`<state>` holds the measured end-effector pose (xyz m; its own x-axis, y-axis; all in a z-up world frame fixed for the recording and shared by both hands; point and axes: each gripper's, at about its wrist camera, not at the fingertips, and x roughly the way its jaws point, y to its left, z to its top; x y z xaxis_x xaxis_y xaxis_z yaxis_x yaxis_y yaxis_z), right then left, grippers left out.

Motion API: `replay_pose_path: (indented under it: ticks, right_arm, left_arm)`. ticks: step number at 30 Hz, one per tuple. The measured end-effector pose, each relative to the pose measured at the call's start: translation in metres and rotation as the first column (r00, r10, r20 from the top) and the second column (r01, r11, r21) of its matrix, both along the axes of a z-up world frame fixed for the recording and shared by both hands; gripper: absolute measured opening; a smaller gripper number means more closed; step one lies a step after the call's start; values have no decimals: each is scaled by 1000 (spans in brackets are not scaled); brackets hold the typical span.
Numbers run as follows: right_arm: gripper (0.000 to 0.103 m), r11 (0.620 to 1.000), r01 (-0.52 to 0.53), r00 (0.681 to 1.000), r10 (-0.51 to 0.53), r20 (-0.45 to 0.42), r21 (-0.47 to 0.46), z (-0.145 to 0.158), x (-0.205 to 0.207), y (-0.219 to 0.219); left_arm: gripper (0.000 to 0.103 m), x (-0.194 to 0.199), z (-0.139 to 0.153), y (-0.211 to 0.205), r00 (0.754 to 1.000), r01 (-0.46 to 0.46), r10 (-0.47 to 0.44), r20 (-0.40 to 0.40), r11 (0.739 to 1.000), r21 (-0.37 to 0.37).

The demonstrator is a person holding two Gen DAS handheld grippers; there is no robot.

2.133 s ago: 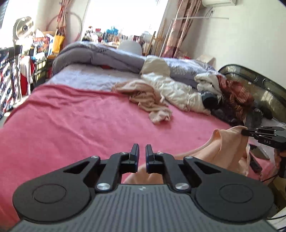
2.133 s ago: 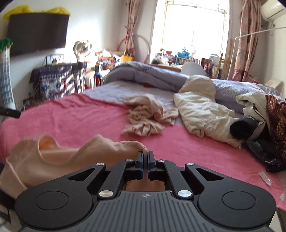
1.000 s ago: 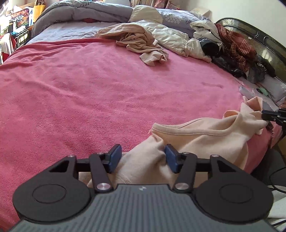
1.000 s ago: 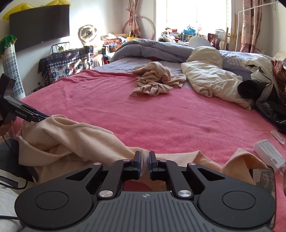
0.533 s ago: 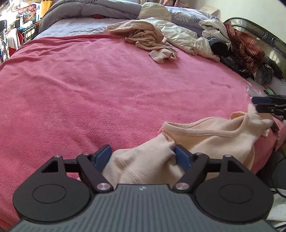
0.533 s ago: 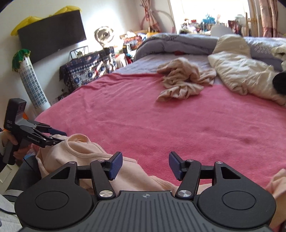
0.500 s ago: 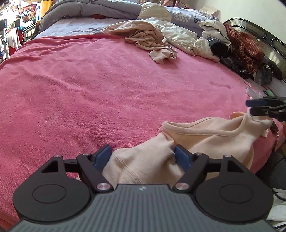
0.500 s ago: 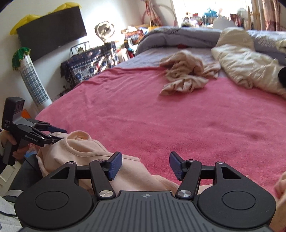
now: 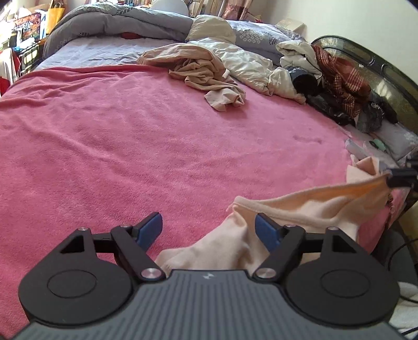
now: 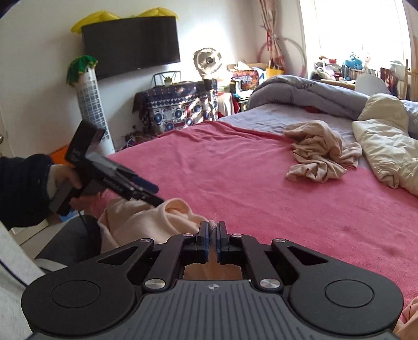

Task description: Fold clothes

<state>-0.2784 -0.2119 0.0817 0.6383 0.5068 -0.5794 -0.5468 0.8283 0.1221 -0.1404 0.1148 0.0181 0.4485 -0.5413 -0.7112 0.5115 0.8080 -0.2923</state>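
Observation:
A peach garment [image 9: 300, 209] lies bunched at the near edge of the pink blanket [image 9: 130, 146]. My left gripper [image 9: 209, 226] is open, and the cloth rests against the inside of its right finger only. At the right edge of the left wrist view, the right gripper [image 9: 401, 179] pinches the garment's far edge and lifts it taut. In the right wrist view my right gripper [image 10: 212, 230] is shut with a sliver of the peach garment [image 10: 146, 219] between its pads. The left gripper [image 10: 147, 192], held in a hand [image 10: 62, 175], hovers over the garment's other end.
A crumpled beige garment [image 9: 209, 70] lies mid-bed, with a cream quilt [image 9: 250, 62] and a grey duvet [image 9: 117, 23] behind it. Plaid and dark clothes [image 9: 337, 78] pile up by the headboard. Small items [image 9: 376, 143] sit at the bed's right edge. A patterned cabinet [image 10: 177, 107] stands beyond the bed.
My right gripper has gone from open to shut on the garment's edge and lifted it. The left gripper's fingers have spread wider, and the cloth between the two has pulled tighter.

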Motion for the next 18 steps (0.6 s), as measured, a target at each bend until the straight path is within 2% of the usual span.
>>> replay_pose_path:
  ticks: [3, 8, 10, 15, 18]
  right_arm:
    - [7, 999, 4, 999, -6, -52, -41, -12, -5, -1]
    - [7, 999, 15, 997, -19, -76, -52, -23, -14, -5]
    - [7, 999, 13, 997, -16, -72, -48, -24, -17, -6]
    - [7, 1000, -1, 1000, 1, 9, -27, -6, -30, -4]
    - [7, 1000, 1, 999, -1, 49, -11, 7, -34, -6]
  left_arm:
    - [79, 7, -1, -6, 1000, 22, -23, -21, 999, -36]
    - [79, 0, 1, -18, 991, 133, -133, 6, 991, -18]
    - [79, 2, -1, -21, 991, 136, -136, 0, 991, -13]
    - [84, 7, -7, -25, 992, 126, -126, -17, 992, -1]
    - [84, 12, -13, -28, 987, 142, -144, -67, 989, -37]
